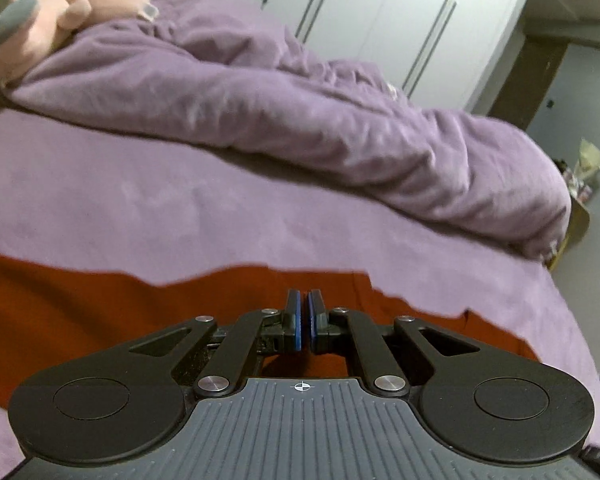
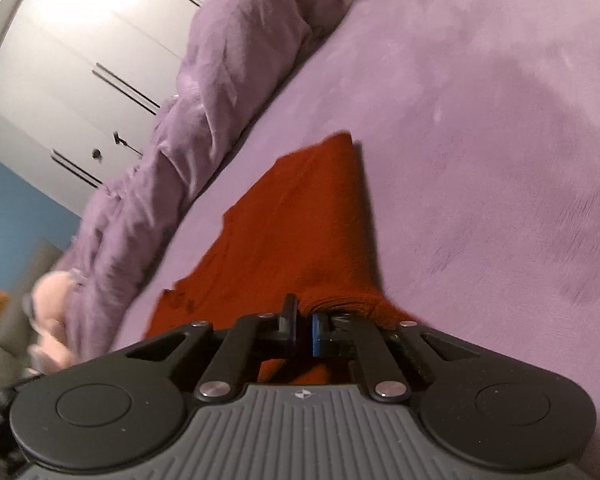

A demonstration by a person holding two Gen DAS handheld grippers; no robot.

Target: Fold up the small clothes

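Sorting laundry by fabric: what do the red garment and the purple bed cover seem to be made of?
Red garment: looks like a soft matte knit, perhaps cotton; it bunches in thick folds at the right gripper. Purple bed cover: seems a fuzzy, fleece-like plush; brushed streaks show in its nap.

I see a purple bed sheet [image 1: 148, 200] with a rumpled purple duvet [image 1: 340, 120] bunched along the bed's far edge. A pink plush toy [image 1: 60, 12] lies at its far corner. White wardrobe doors [image 1: 380, 20] stand behind the bed.
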